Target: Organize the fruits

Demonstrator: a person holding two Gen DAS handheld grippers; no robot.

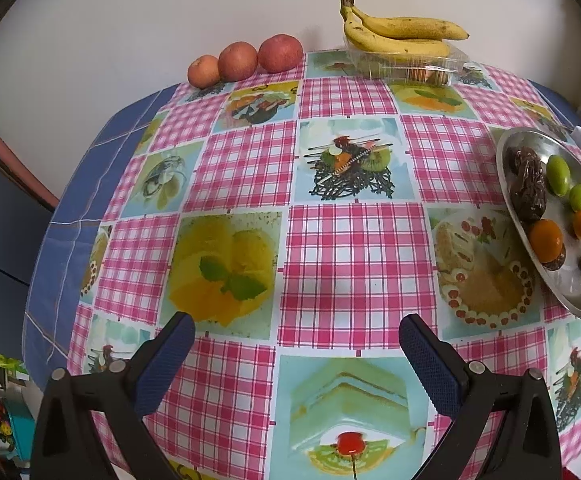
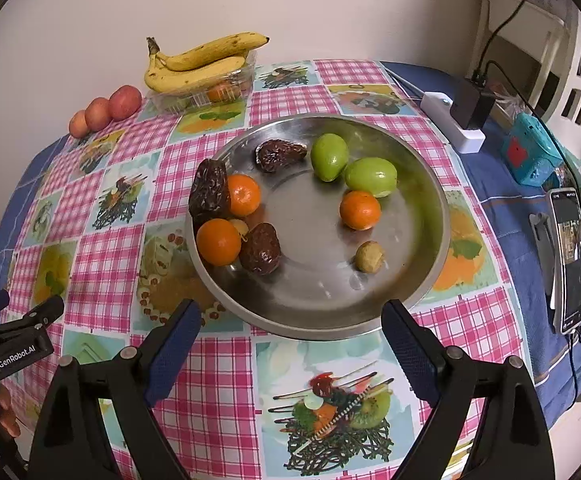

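Checked cloth covers worktop (image 2: 218, 360). Steel plate (image 2: 430, 208) holds mixed oranges, green fruits, dates; bananas (image 2: 194, 64) on clear box (image 2: 246, 76), apples (image 2: 98, 112) by wall. Left gripper (image 1: 296, 356) and right gripper (image 2: 292, 342) wide apart, holding nothing. Sorting stage unclear.

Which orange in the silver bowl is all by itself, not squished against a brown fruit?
The orange on the right side of the silver bowl, just below the two green fruits. The other two oranges sit on the left, pressed against dark brown fruits.
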